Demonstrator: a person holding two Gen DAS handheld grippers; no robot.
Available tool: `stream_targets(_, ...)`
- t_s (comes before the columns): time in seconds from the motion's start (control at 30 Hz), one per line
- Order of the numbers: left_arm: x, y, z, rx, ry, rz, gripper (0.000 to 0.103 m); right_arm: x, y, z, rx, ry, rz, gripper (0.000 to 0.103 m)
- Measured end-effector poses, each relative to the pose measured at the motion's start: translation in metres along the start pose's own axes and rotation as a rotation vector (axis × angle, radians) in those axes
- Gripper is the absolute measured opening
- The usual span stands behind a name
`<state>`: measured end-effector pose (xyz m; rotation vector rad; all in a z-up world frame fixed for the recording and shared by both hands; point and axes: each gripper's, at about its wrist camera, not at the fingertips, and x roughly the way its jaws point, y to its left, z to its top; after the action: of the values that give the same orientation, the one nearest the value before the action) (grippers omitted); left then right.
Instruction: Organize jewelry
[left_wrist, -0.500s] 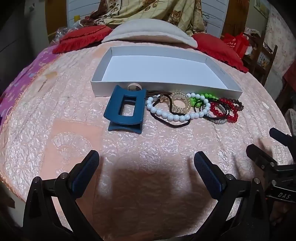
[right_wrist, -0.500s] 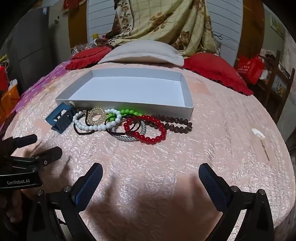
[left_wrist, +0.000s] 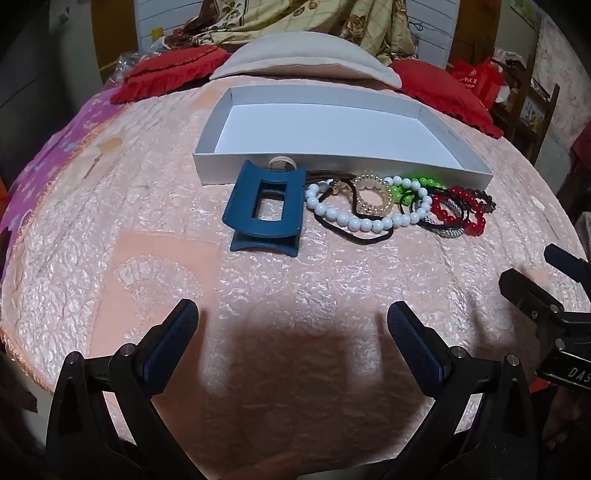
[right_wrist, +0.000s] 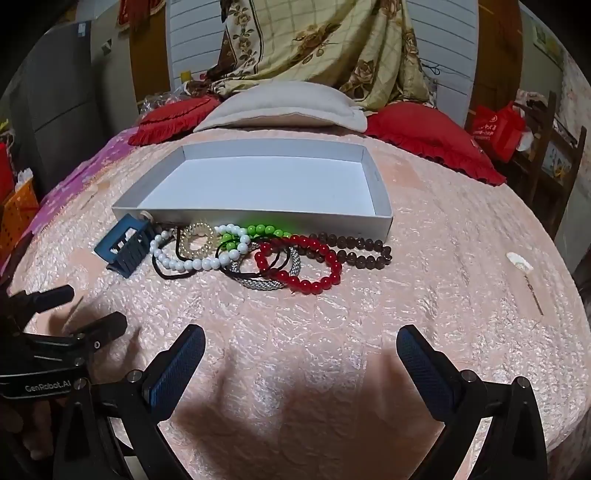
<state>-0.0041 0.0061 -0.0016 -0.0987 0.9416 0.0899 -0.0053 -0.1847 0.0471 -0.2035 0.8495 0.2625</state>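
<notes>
Jewelry pile (right_wrist: 258, 254) lay on pink bedspread (left_wrist: 147, 229), just in front of white box (left_wrist: 332, 162), touching its near wall at the back. Box looked bare inside. Stretched in a long row, left to right, along box front. Sat ahead of both claws, well apart from them.

Blue hair clip (left_wrist: 264, 210) was at left end, straight ahead of left gripper (left_wrist: 291, 332), so prob. left's job. Red bead bracelet (right_wrist: 306, 262) & brown bead bracelet (right_wrist: 351, 247) were at right end, nearer right gripper (right_wrist: 301, 354).

White bead bracelet (left_wrist: 362, 218) looped over black cord, w/ gold coil band (left_wrist: 373, 194), green beads (right_wrist: 258, 230), silver mesh bangle (right_wrist: 266, 282) all mixed up. Looked tangled; 1 pull might drag 2 or 3.

Left claw: spread wide, held nothing. Right claw: spread wide too, held nothing.
</notes>
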Motion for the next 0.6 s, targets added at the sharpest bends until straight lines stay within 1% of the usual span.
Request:
stream_targets(0.13, -0.0001, -0.0030, -0.0013, 0.008, -0.007, -0.006, 0.102, -0.0013, -0.0028, -0.0027, 0.010, -0.013, 0.005, 0.103)
stream_targets(0.27, 0.0032, -0.0036, -0.0010, 0.002, -0.003, 0.008, 0.102, 0.0015, -0.0057, -0.0031, 0.021, -0.004, -0.007, 0.103)
stream_targets(0.6, 0.0052, -0.0036, -0.0013, 0.004, -0.004, 0.010, 0.102, 0.0025, -0.0070, -0.0022, 0.025, -0.001, -0.030, 0.103)
